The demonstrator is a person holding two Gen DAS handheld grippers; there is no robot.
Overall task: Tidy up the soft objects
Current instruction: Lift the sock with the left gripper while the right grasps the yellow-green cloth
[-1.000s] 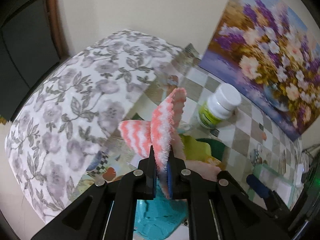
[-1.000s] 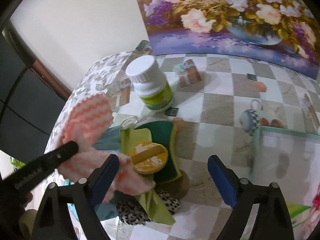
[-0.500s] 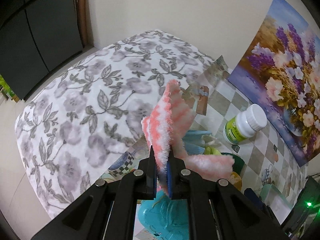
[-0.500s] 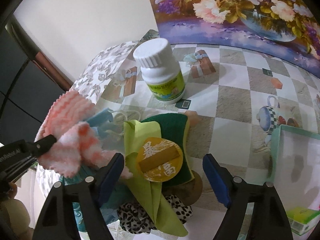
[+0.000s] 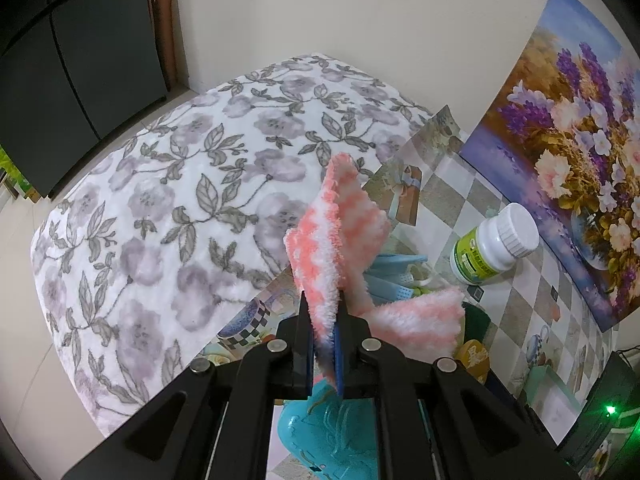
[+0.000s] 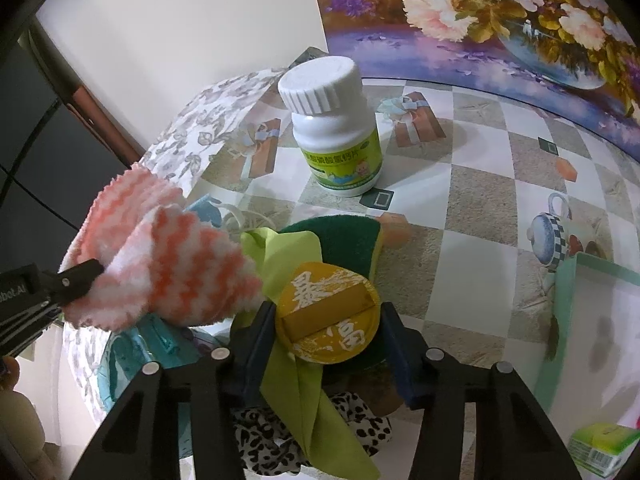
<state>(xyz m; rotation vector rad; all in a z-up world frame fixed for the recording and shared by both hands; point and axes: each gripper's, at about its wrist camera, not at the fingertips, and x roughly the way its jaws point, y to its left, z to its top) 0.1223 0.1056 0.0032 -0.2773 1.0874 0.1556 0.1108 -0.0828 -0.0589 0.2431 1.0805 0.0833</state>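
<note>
Clamped in the left gripper (image 5: 324, 346) is a pink-and-white fluffy cloth (image 5: 336, 248), lifted clear of the pile, one flap standing up and another drooping toward the pill bottle (image 5: 492, 246). Right gripper (image 6: 330, 334) has its jaws set narrowly either side of a round yellow disc (image 6: 328, 316), close to its edges; whether they actually press it, I cannot tell. That disc sits on a lime-green cloth (image 6: 296, 360) and a green scouring sponge (image 6: 344, 236), nearer the camera than the bottle, with a leopard-print fabric (image 6: 280, 448) nearer still. Blue face masks (image 5: 394, 276) lie just left of the bottle. Judging by this, sorting is mid-way: the lifted cloth needs carrying to a spot, perhaps the floral blanket (image 5: 160, 200), then releasing.
</note>
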